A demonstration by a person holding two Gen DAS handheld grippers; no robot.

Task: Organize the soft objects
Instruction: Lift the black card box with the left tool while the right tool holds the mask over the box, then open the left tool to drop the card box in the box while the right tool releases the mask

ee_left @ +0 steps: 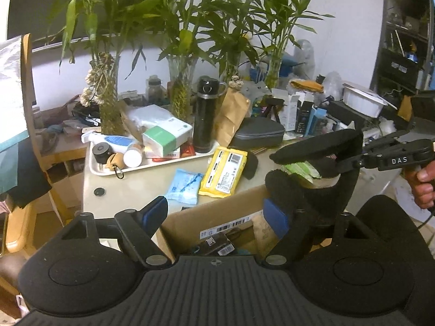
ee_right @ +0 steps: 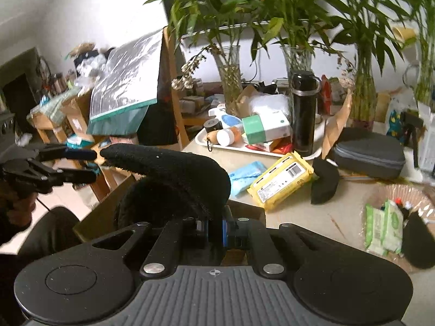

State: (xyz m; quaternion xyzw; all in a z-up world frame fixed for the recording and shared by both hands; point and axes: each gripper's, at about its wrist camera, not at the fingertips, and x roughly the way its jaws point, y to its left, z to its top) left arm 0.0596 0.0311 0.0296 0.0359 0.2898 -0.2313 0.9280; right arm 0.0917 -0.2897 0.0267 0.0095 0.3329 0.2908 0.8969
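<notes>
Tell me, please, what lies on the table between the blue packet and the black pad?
The yellow wipes pack lies between the blue packet and the black pad, clearest in the right wrist view.

A black flask (ee_left: 204, 116) stands upright near the middle of the left wrist view, on the right end of a white tray (ee_left: 108, 172) crowded with small bottles and a white-and-green box (ee_left: 165, 135). Behind the tray, glass vases (ee_left: 181, 87) hold leafy green stalks. To the flask's right a brown paper bag (ee_left: 231, 119) leans, with a grey zipped case (ee_left: 258, 133) beside it. At far right stands a dark shelving unit (ee_left: 405, 40).
</notes>
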